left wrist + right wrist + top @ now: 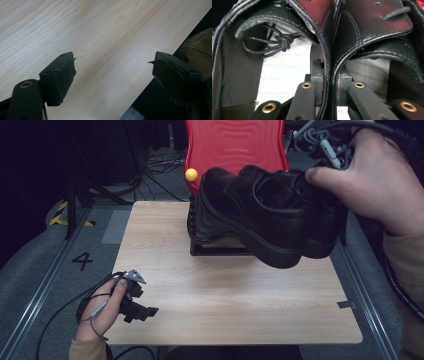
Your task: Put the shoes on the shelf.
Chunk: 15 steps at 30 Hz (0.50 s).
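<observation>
High view: pale wood tabletop (210, 305), dark room; right hand-held gripper (329, 87) clamped on paired black shoes (270, 215); left hand-held gripper (113, 75) view: jaws apart.

I see a light wooden surface (200, 310) on grey carpeted floor (30, 270), metal rails (50, 265) running along both side edges. A "4" (82, 260) marks the floor left. Beyond the far edge, a red panel (235, 145), tangled cables (160, 162), darkness behind.

Black shoes (270, 215) look like smooth leather with a soft sheen, tabletop (225, 300) is pale matt woodgrain, and the red panel (235, 145) is glossy plastic.
</observation>
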Available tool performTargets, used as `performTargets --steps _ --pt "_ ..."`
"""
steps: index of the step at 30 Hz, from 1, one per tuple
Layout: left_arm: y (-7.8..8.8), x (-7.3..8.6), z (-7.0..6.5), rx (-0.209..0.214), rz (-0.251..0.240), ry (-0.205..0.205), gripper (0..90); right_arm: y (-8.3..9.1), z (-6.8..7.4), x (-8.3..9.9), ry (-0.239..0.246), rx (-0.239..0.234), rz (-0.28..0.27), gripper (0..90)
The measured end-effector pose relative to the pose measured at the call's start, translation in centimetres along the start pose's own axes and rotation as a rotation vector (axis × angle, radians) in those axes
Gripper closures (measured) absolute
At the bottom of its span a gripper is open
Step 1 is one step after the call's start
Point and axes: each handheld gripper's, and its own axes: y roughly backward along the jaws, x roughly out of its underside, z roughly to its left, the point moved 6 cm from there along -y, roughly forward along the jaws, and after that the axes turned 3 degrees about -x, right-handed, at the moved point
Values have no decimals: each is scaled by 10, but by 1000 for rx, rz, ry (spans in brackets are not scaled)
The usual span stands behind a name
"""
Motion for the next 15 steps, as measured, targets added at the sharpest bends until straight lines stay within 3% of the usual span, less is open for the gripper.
performTargets --steps 3,15 --pt "1 0 1 0 -4 1 191 5 -1 -16 -21 12 -24 812" --pt "1 1 4 7 -9 6 191 5 -14 -72 -93 138 -106 811"
